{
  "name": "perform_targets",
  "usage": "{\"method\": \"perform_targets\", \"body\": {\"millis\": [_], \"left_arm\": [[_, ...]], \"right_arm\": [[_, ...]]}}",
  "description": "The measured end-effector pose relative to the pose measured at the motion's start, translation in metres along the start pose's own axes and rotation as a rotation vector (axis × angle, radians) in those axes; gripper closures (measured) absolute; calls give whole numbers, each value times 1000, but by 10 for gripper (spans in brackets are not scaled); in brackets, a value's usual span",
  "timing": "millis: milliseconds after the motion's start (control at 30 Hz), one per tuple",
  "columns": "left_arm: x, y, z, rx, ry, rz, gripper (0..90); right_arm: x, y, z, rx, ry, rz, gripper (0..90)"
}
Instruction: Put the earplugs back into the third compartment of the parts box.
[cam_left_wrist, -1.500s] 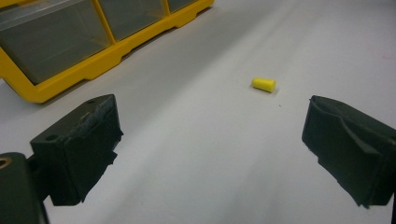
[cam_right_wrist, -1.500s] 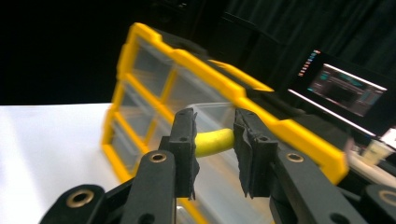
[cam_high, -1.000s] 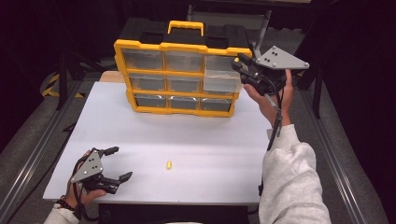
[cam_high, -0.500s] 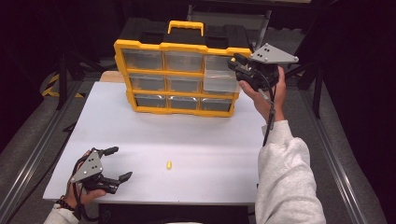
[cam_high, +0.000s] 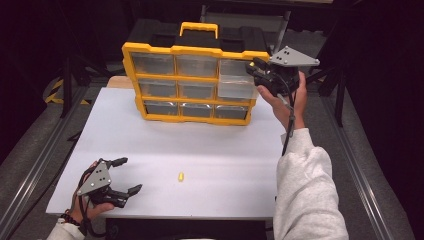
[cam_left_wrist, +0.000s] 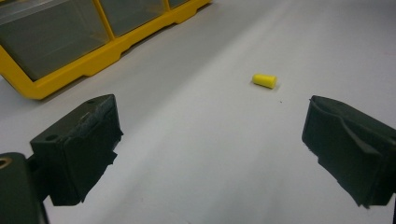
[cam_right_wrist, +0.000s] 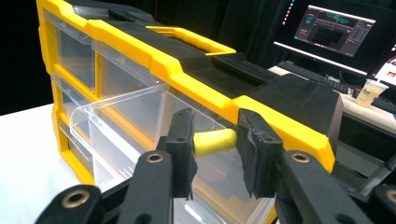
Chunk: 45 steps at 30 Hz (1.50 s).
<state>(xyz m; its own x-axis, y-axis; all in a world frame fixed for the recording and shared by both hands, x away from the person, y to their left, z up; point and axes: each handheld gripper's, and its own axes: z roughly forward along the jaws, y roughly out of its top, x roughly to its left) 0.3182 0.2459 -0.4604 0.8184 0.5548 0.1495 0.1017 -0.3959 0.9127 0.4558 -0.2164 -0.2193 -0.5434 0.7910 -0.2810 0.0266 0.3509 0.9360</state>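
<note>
The right gripper pinches a yellow earplug over the pulled-out top-right drawer of the organizer, not yet dropped, while another plug waits on the table near the left gripper, jaws spread

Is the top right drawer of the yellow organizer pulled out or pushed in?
Pulled out. The clear top right drawer stands forward of the organizer's yellow frame, and the right gripper holds a yellow earplug above its open top.
</note>
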Motion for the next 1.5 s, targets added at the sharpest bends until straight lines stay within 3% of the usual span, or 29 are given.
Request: {"method": "perform_targets", "body": {"millis": [400,667,900,1000,1133,1233,1500], "left_arm": [[0,0,0,1,-2,0,55],[0,0,-1,0,-1,2,55],[1,-1,0,-1,-2,-7,55],[1,-1,1,0,-2,-6,55],[0,0,0,3,-1,-2,55],[0,0,1,1,-1,-4,55],[0,-1,-1,-5,9,-8,47]], "right_arm": [[0,0,1,-3,-22,5,622],[6,-1,-15,-68,-37,7,526],[27,-6,-45,-172,-12,-25,435],[32,-9,-53,-191,-3,-30,402],[51,-22,-67,-223,-3,-82,373],[56,-27,-70,-236,6,-77,360],[87,-51,-73,-250,40,-99,307]]}}
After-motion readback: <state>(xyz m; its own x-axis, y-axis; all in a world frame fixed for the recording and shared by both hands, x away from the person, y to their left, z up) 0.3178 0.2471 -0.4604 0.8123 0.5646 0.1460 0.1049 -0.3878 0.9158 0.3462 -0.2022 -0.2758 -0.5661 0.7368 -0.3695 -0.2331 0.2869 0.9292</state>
